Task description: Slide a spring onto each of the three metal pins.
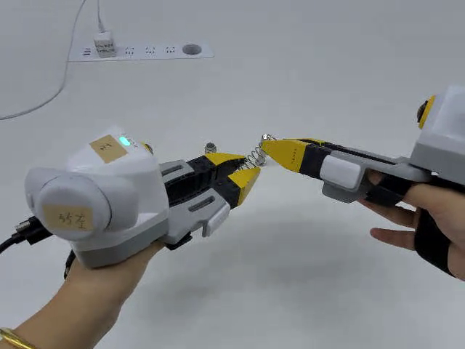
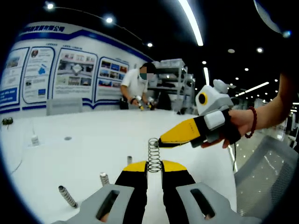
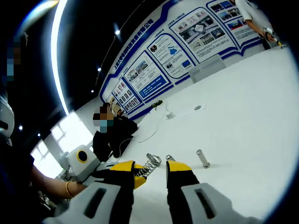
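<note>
Left gripper view: the black, yellow-tipped left hand-held gripper [image 2: 154, 167] is closed on the lower coils of a small steel coil spring [image 2: 153, 148], which stands upright and apparently clear of the white worktop [image 1: 290, 276]. The matching right hand-held gripper [image 1: 272, 147] sits just beside the spring's free end. In the right gripper view its jaws are parted, with nothing between them.

Step in hand, as judged: seat this spring on the short bare metal pin [image 2: 129, 159]. Align the coil axis with the pin, lower it straight, and pinch lightly.

A second pin [image 2: 104, 178] and a third, tilted one [image 2: 67, 196] look ribbed, perhaps already sprung; they are too small to confirm. The white power strip [image 1: 142, 51] lies well apart. The main likely obstruction is the two gripper tips crowding each other.
</note>
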